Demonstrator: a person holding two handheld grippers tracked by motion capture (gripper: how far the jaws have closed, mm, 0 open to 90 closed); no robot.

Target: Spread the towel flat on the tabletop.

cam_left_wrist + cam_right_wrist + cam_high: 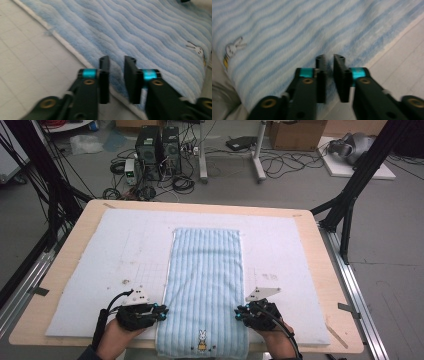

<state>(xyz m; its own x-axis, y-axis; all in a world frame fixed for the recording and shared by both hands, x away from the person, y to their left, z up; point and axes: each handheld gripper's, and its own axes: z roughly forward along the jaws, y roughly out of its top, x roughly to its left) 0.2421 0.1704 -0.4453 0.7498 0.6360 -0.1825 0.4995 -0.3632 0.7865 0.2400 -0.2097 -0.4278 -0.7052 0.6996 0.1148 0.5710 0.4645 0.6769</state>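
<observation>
A light-blue striped towel [206,285] lies flat mid-frame on the white mat [100,260], its long axis running bottom to top. At lower left the left gripper [163,311] and at lower right the right gripper [239,312] flank its long edges equally close, jaws slightly parted, pinching nothing. A small rabbit emblem [202,340] marks the bottom end.

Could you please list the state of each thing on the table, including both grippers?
Towel: spread flat, unfolded, near end hanging over the table edge.
Left gripper: open a little, at the towel's left edge, gripping nothing.
Right gripper: open slightly, at the towel's right edge, gripping nothing.
</observation>
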